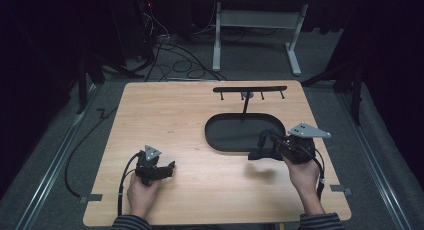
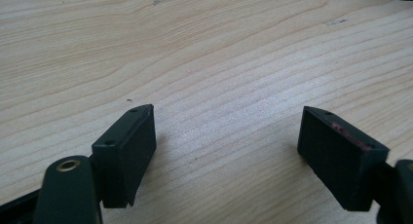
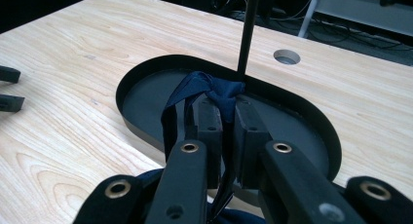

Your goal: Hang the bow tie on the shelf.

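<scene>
The right gripper (image 3: 223,118) is pinching a dark blue strap (image 3: 214,90) — jaws closed on it, frame centre. The left gripper (image 2: 226,151) is hovering over the tabletop (image 2: 204,48) — jaws wide.

On the worktop (image 1: 165,115), the tray (image 1: 227,140) lies right of centre, with its hook stand (image 1: 249,90) behind it toward the far edge. My right tongs (image 1: 262,151) pinch a cloth strap (image 3: 204,87) at the tray's near rim. My left tongs (image 1: 167,170) rest near the front-left corner.

Navy strap (image 3: 214,90), black tray (image 3: 146,102)
</scene>
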The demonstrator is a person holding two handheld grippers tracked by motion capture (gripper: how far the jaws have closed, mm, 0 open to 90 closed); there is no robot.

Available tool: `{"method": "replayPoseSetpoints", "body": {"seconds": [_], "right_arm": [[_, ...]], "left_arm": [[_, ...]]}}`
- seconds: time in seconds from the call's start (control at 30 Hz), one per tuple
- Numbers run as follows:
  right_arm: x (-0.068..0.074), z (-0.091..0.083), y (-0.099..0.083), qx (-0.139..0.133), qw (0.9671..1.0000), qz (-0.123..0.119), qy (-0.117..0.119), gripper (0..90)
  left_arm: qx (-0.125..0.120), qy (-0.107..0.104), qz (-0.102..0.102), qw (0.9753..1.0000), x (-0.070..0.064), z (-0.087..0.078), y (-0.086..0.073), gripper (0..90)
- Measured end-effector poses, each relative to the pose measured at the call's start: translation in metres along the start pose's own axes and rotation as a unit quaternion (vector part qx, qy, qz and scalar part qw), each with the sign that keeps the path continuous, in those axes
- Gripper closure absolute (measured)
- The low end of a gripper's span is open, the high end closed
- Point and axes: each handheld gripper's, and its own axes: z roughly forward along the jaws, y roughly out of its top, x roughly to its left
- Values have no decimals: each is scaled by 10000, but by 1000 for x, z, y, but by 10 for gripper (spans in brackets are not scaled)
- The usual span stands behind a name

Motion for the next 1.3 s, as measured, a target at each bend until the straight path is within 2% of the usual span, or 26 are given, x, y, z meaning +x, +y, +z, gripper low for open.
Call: {"method": "replayPoseSetpoints", "body": {"seconds": [0.17, 0.8, 1.17, 1.3], "right_arm": [[-5, 4, 6, -32, 10000, 51, -33, 856], [-16, 14, 37, -172, 9996, -69, -207, 856], [-19, 16, 53, -87, 9996, -42, -275, 856], [-24, 17, 57, -101, 9996, -3, -255, 856]], "left_arm": [[-1, -3, 2, 10000, 0, 0, 0, 222], [-3, -20, 0, 10000, 0, 0, 0, 219], [-16, -15, -16, 10000, 0, 0, -1, 229], [-17, -13, -15, 10000, 0, 0, -1, 229]]}}
